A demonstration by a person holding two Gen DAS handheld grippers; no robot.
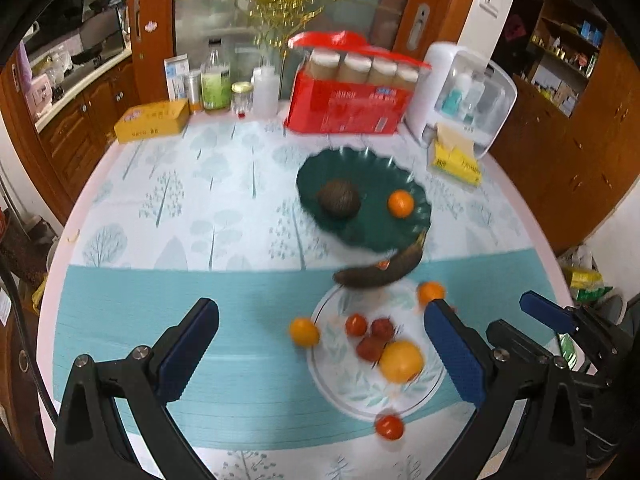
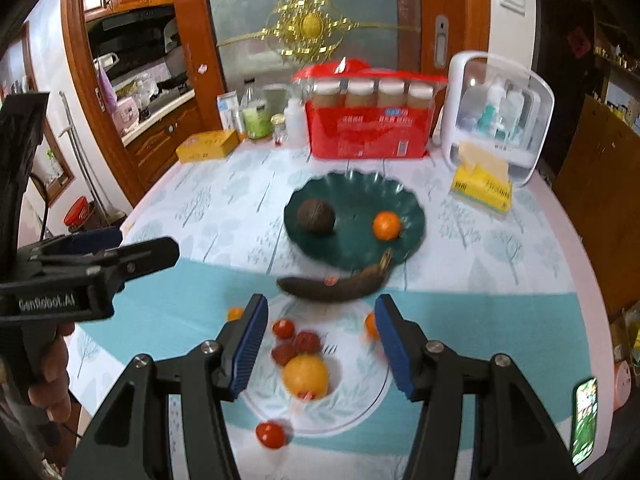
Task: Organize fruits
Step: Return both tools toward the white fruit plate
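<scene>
Both the left gripper (image 1: 320, 344) and right gripper (image 2: 322, 344) hang released, jaws empty. The overripe banana (image 2: 336, 282), mid-frame between green plate (image 2: 408, 236) and patterned plate (image 2: 360, 400) on the bench, looks soft, bruisable; grip mid-body, lightly.

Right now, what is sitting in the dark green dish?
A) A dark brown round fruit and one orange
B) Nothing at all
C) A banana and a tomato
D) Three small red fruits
A: the dark green dish holds a dark brown round fruit and one orange; the banana lies at its near rim, mostly on the table.
</scene>
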